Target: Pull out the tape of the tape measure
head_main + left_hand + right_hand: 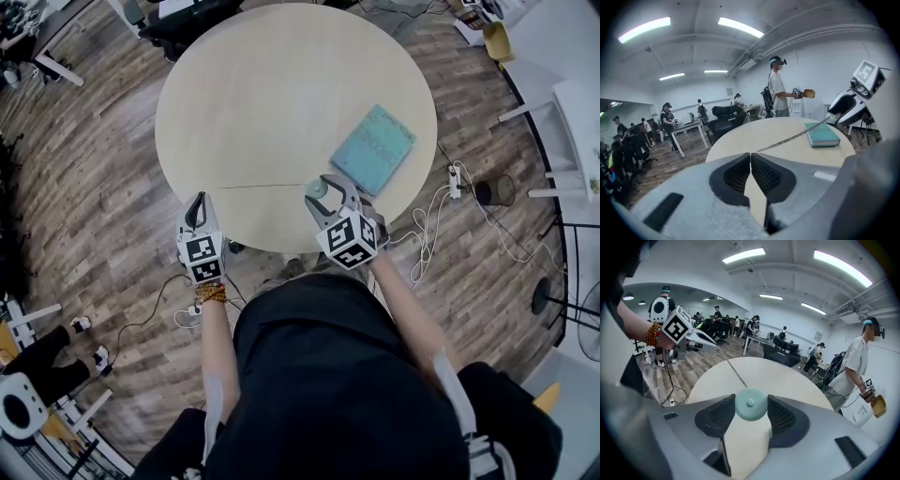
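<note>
Mint-green tape measure point(750, 404) sits clenched in the right gripper point(323, 195); left gripper point(196, 208) pinches the tape point(787, 139), already drawn out between them.

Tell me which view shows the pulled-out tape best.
Left gripper view: the tape runs in full from its shut jaws to the right gripper. Right gripper view shows a stretch beyond the case; head view, only a thin line across the table.

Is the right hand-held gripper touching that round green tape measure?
Touching. The right gripper view shows its pads pressed against the tape measure's sides.
</note>
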`<state>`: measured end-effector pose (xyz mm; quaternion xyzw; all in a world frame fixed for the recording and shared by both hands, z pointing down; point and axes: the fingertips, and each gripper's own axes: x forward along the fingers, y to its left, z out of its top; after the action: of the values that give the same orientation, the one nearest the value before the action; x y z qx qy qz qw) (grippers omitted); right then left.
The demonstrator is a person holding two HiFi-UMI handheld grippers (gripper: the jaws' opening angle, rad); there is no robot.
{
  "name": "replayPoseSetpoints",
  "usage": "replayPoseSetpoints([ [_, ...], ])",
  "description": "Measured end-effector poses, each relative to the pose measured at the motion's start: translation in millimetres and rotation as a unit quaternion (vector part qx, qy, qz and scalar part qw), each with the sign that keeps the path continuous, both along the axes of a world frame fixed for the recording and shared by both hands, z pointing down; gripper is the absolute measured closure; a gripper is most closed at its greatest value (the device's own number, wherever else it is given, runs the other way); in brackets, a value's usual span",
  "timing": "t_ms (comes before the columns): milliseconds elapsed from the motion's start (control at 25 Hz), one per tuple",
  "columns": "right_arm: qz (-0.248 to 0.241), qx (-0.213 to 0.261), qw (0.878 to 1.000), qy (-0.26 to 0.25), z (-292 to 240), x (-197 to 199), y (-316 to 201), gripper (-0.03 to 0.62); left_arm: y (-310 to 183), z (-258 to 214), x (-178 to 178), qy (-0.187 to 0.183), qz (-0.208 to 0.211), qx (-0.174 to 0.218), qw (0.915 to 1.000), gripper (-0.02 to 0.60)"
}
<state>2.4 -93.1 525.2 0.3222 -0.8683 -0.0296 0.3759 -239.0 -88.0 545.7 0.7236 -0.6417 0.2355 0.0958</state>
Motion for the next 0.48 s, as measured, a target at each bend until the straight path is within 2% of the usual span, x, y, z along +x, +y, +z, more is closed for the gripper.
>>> replayPoseSetpoints([
  [120,0.023,0.028,0.999,-0.001,-9.1,0.0,-6.2,0.379,-3.4,-6.9,0.0,0.001,-0.002,0.007,1.0000,0.561],
  [320,0.054,0.062,0.997,-0.005,-18.5,5.9,-14.5,0.379,-4.9,-13.2,7.3,0.052,-0.016,0.016,0.9984,0.561],
  [480,0.069,0.079,0.994,-0.013,-25.4,14.6,-16.2,0.379,-3.0,-14.2,17.4,0.057,-0.013,0.022,0.9981,0.561],
])
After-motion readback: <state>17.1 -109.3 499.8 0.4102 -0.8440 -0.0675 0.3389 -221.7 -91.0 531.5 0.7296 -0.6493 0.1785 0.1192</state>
